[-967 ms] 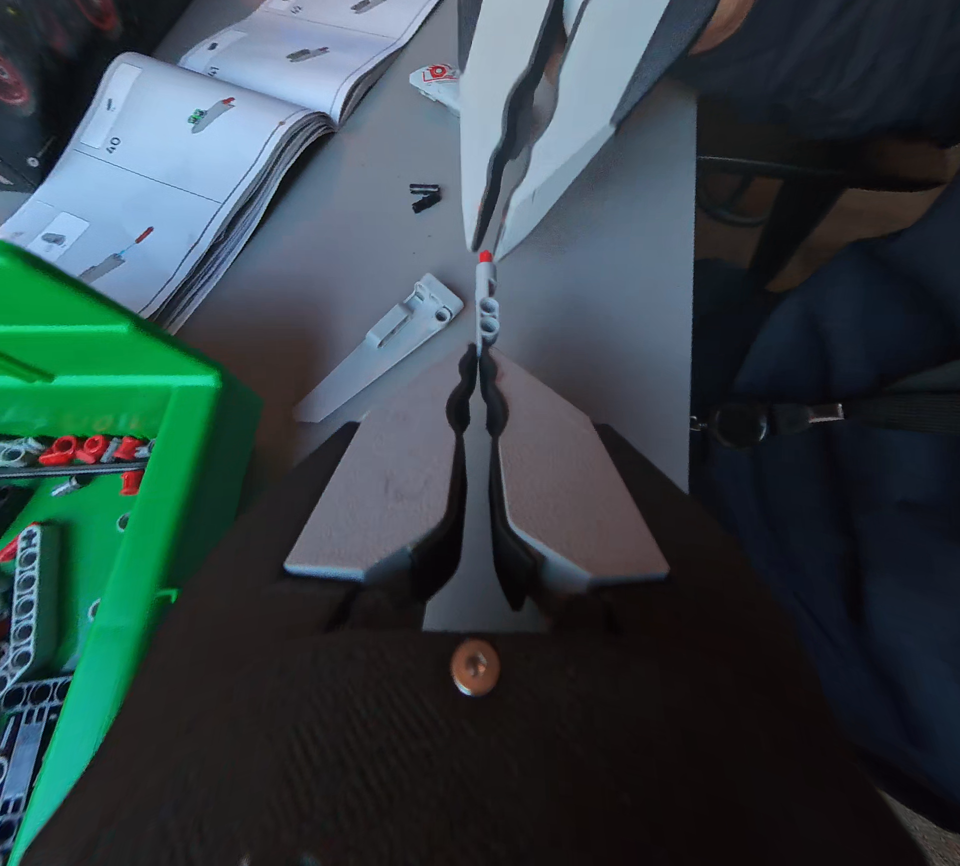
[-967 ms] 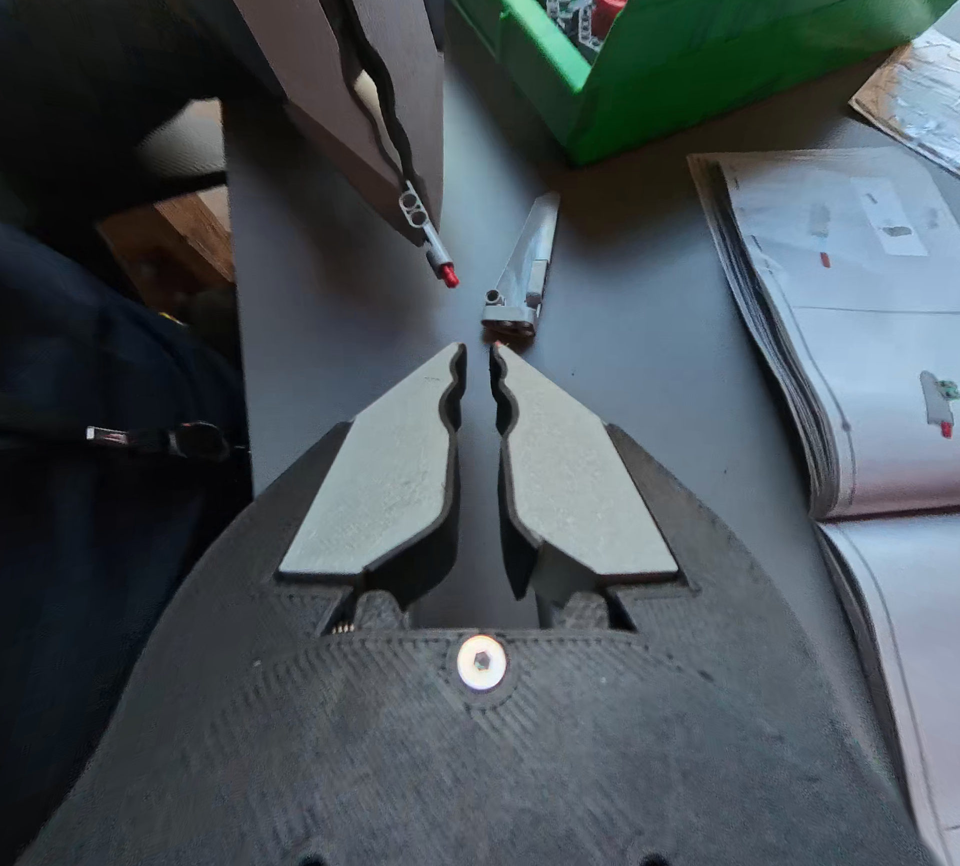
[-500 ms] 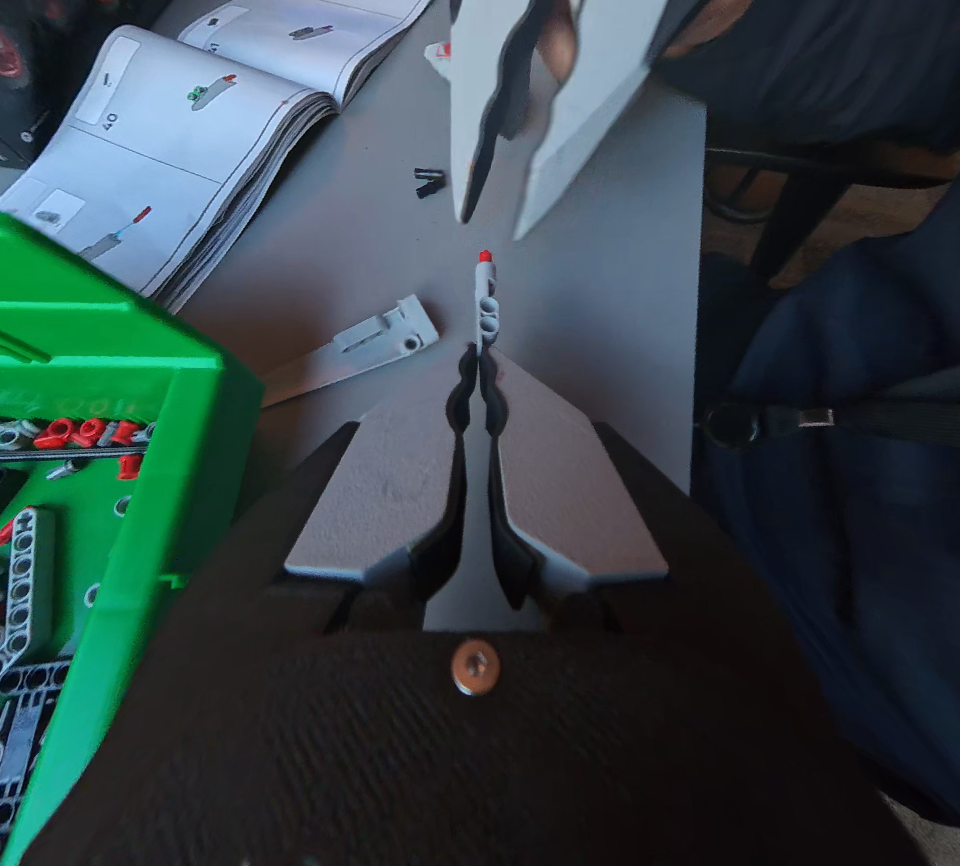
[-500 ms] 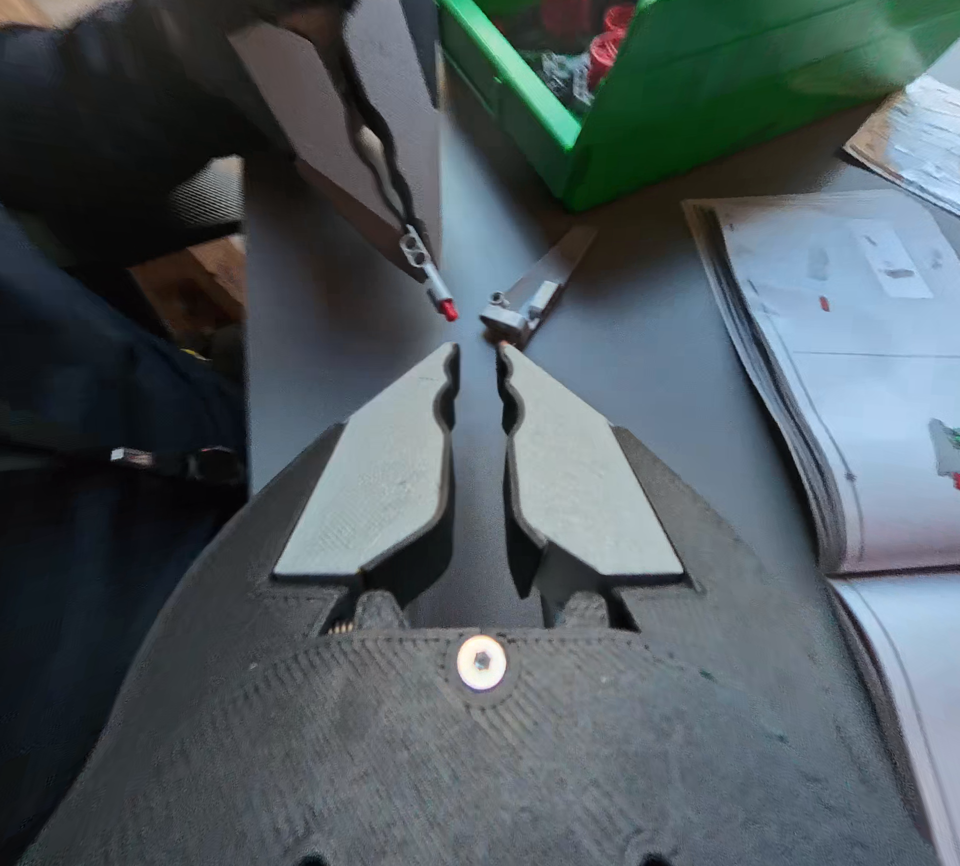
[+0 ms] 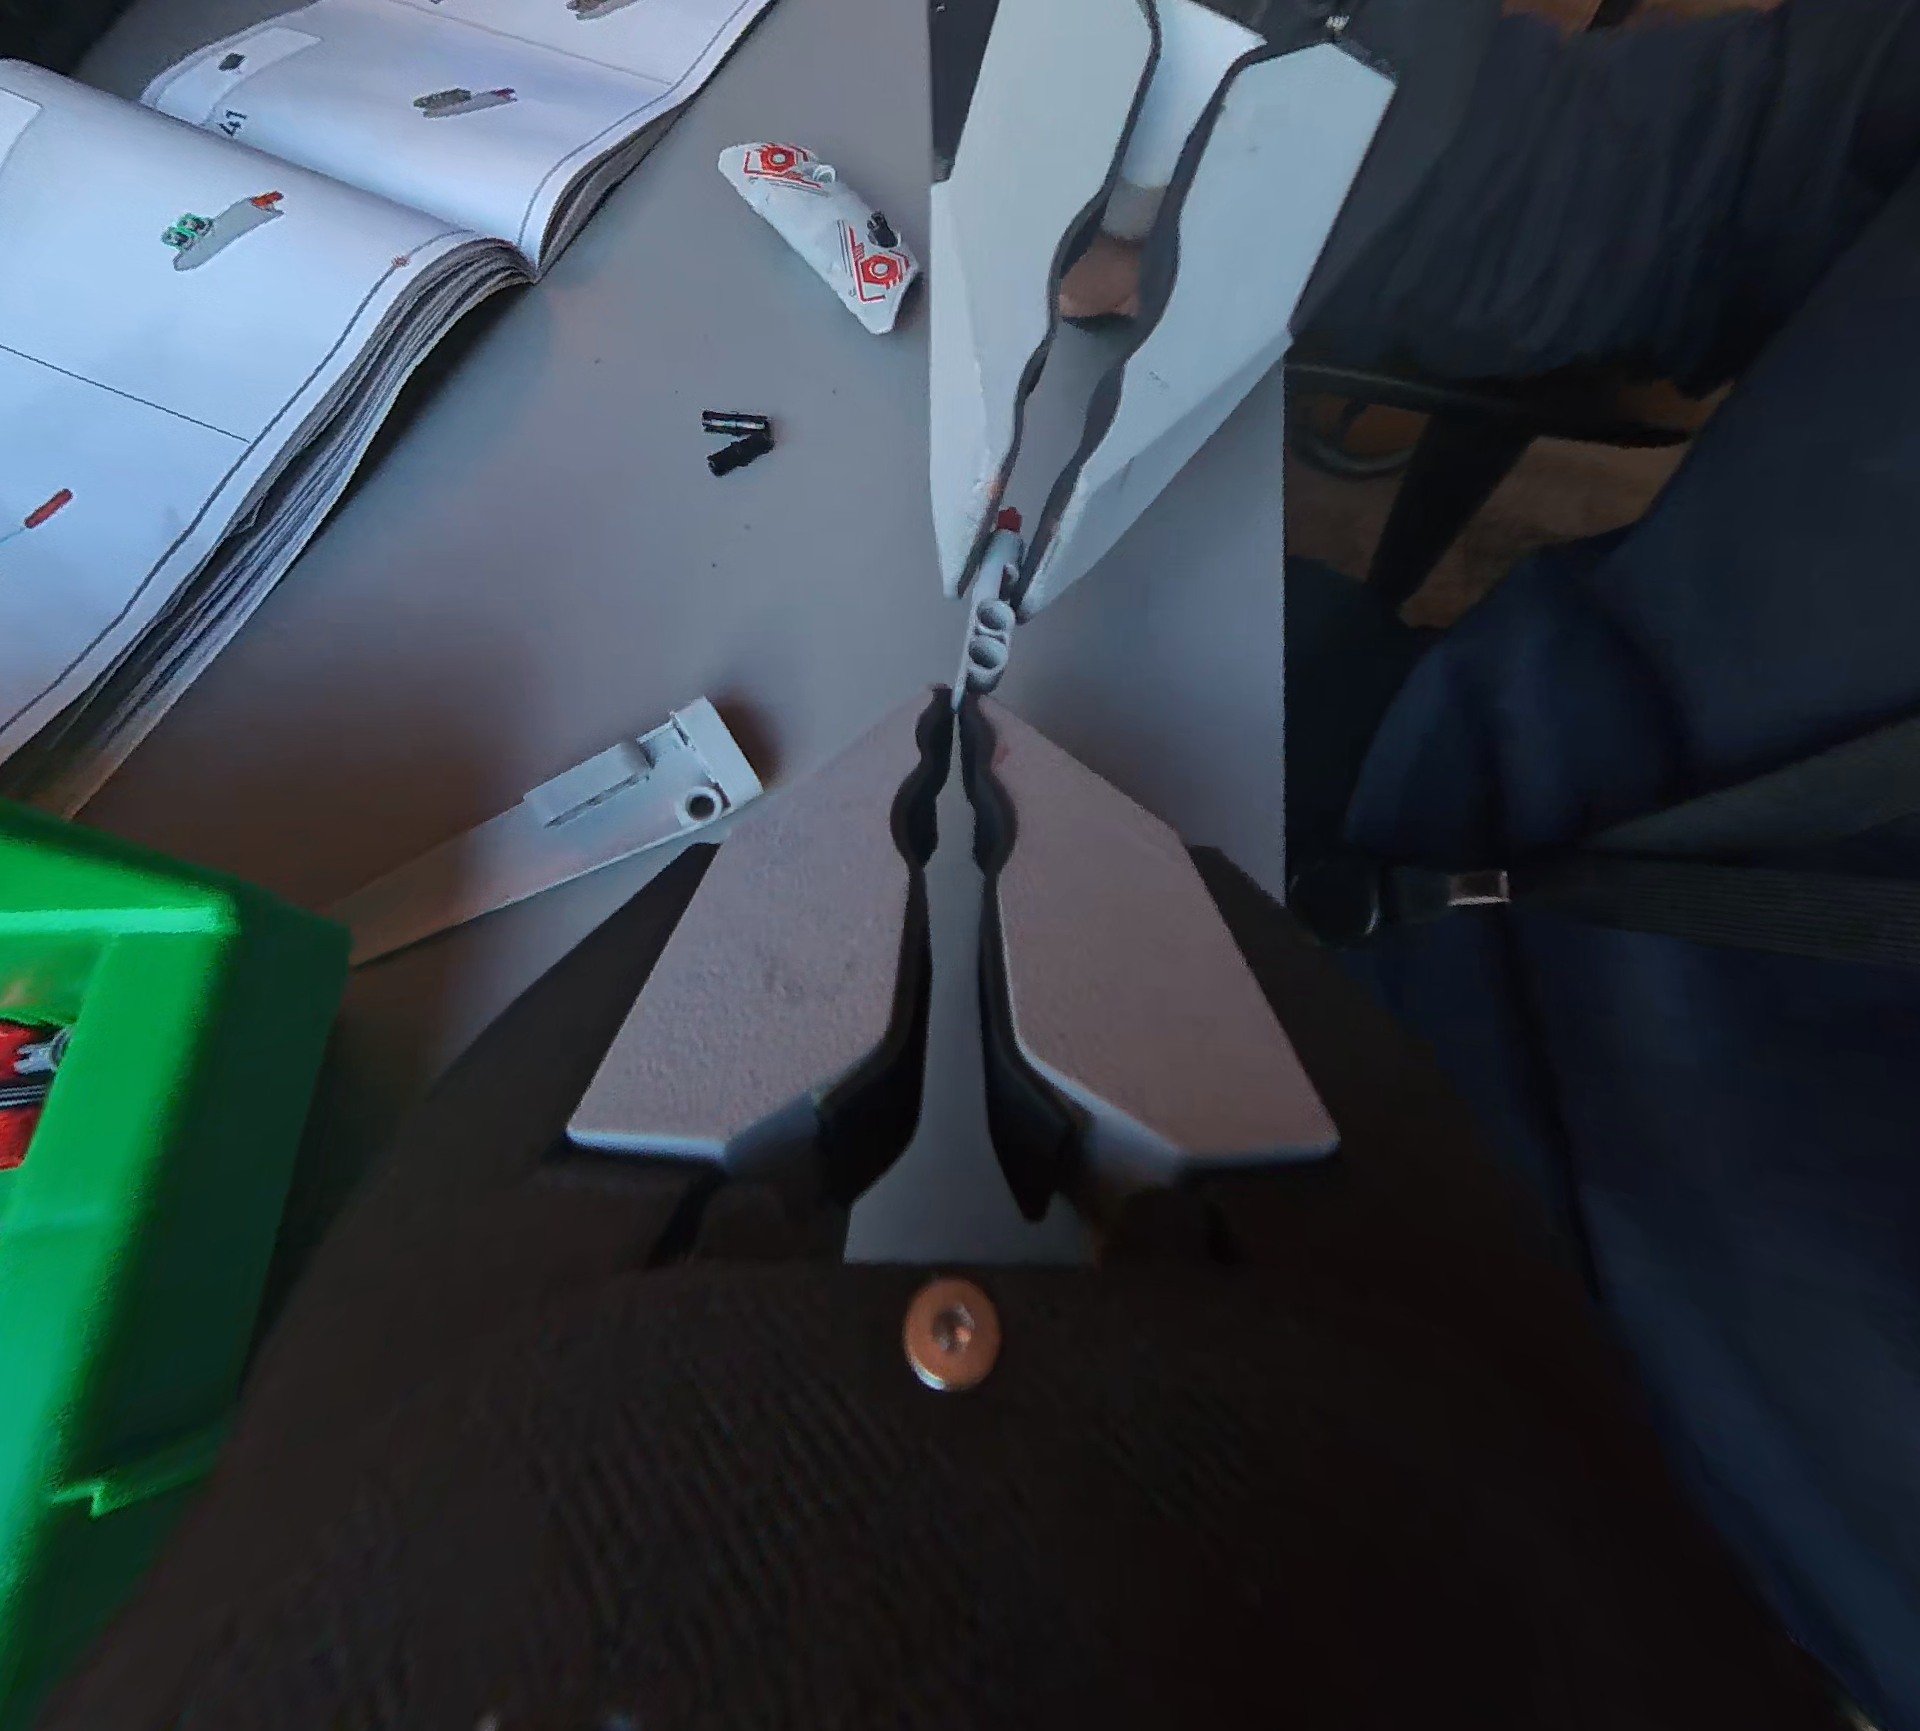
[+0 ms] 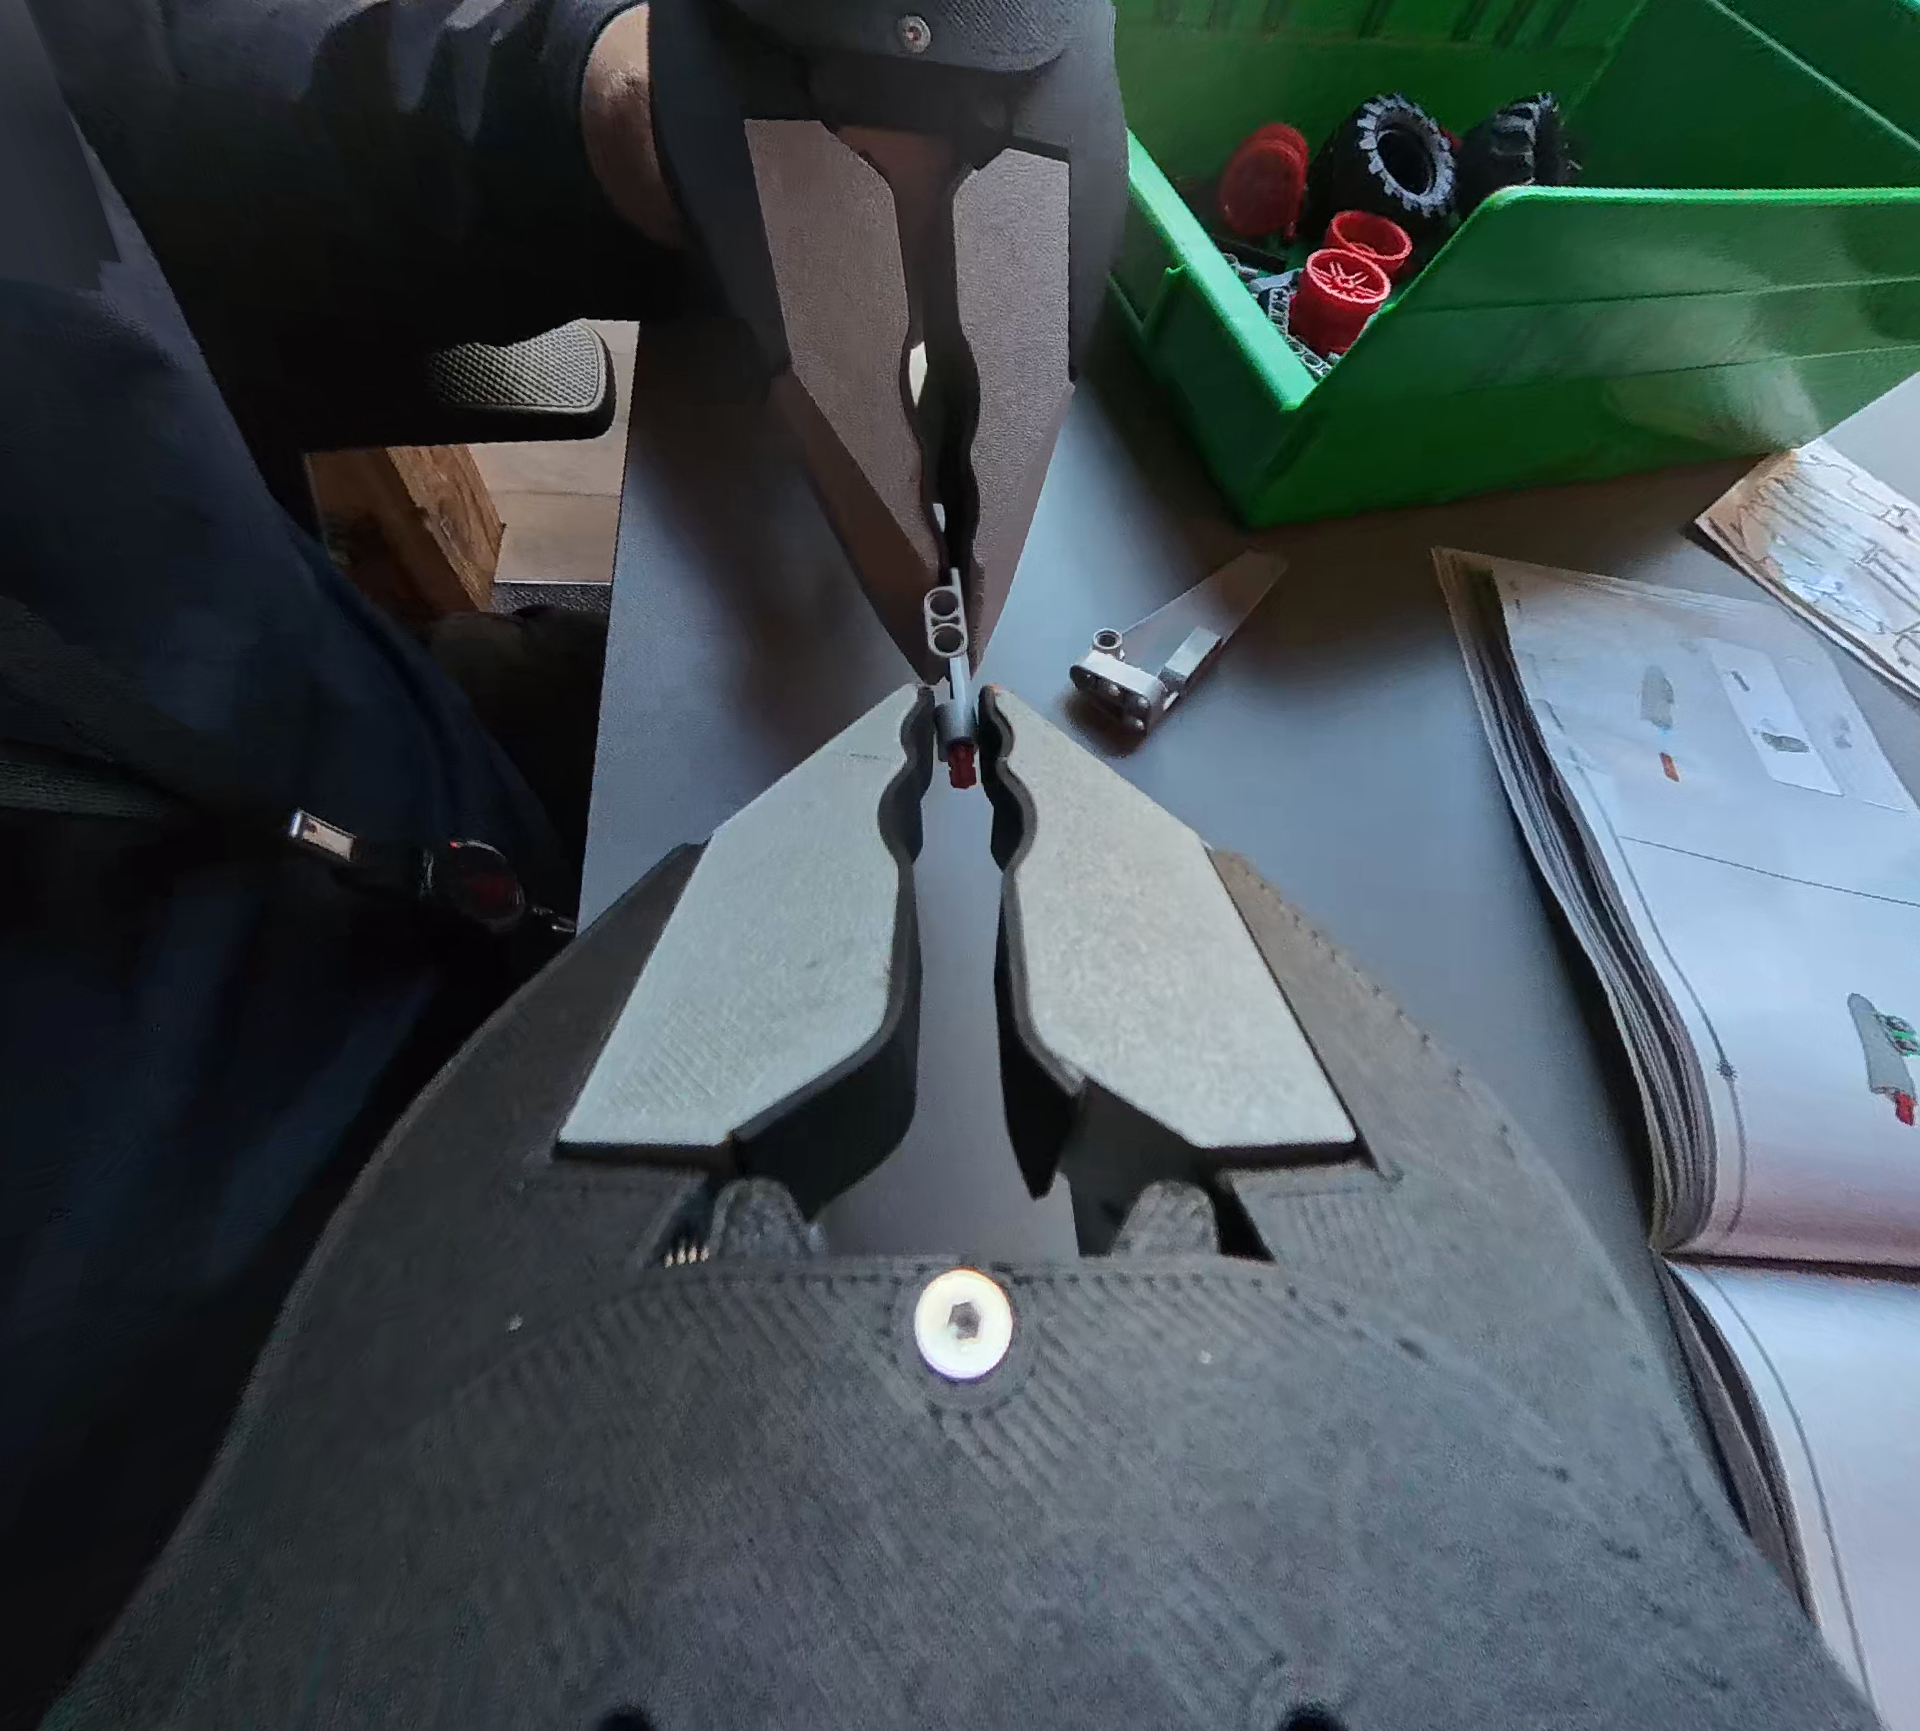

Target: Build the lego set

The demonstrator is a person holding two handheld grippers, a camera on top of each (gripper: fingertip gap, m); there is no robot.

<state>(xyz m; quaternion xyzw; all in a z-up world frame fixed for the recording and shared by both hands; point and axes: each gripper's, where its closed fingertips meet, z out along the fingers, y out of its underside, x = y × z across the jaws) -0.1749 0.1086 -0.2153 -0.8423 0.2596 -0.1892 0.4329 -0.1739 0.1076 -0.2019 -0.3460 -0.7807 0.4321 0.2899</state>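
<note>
My left gripper (image 5: pixel 956 710) is shut on a small grey connector piece with a red tip (image 5: pixel 989 632) and holds it above the grey table (image 5: pixel 582 601). My right gripper (image 6: pixel 956 710) faces it, its fingertips closed around the red-tipped end of the same piece (image 6: pixel 956 731). In the right wrist view the left gripper (image 6: pixel 948 642) comes from above and grips the piece's two-hole end. In the left wrist view the right gripper (image 5: pixel 1000 575) comes from above. A grey wedge panel (image 5: pixel 623 798) lies on the table beside both grippers; it also shows in the right wrist view (image 6: pixel 1174 653).
A green bin (image 6: pixel 1558 310) with black tyres and red hubs stands behind the panel. An open instruction booklet (image 5: pixel 260 279) lies on the table. A white curved panel with red markings (image 5: pixel 821 232) and black pins (image 5: pixel 738 440) lie near it. The table edge (image 5: pixel 1283 642) is close. Less than 4 cm separates the two grippers' tips.
The right gripper has come back to the piece and its fingers have closed around the red-tipped end. The left gripper still holds the piece. The grey panel has turned slightly on the table.
</note>
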